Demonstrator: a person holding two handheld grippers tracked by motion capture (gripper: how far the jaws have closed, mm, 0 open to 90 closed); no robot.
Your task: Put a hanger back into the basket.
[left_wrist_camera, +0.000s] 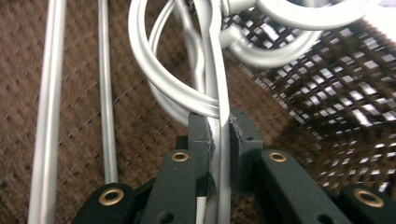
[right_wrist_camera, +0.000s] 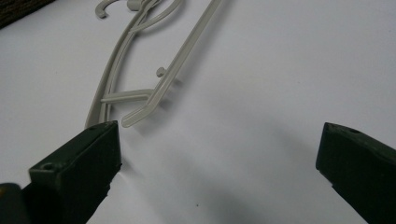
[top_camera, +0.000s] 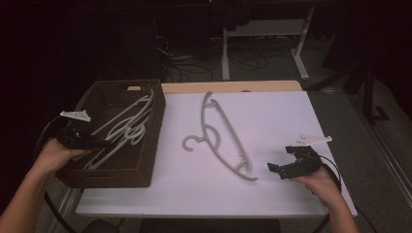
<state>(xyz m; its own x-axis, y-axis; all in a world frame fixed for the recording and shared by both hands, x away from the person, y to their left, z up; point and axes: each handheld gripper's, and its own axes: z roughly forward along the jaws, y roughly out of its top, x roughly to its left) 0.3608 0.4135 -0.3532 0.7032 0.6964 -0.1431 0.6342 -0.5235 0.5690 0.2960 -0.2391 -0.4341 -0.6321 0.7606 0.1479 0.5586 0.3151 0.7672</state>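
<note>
As left gripper [left_wrist_camera: 218, 135] jaws clench hanger [left_wrist_camera: 215, 70] in basket [top_camera: 145, 170], right gripper [right_wrist_camera: 219, 154] waits released beside table hanger [top_camera: 221, 138].

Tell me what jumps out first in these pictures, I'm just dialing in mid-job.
The dark woven basket at the table's left, with pale hangers piled inside, draws the eye first. The left claw reaches into it, shut on one hanger's bar. On the white tabletop, a lone grey hanger lies flat near the middle, and the right claw waits open close to its lower end.
</note>
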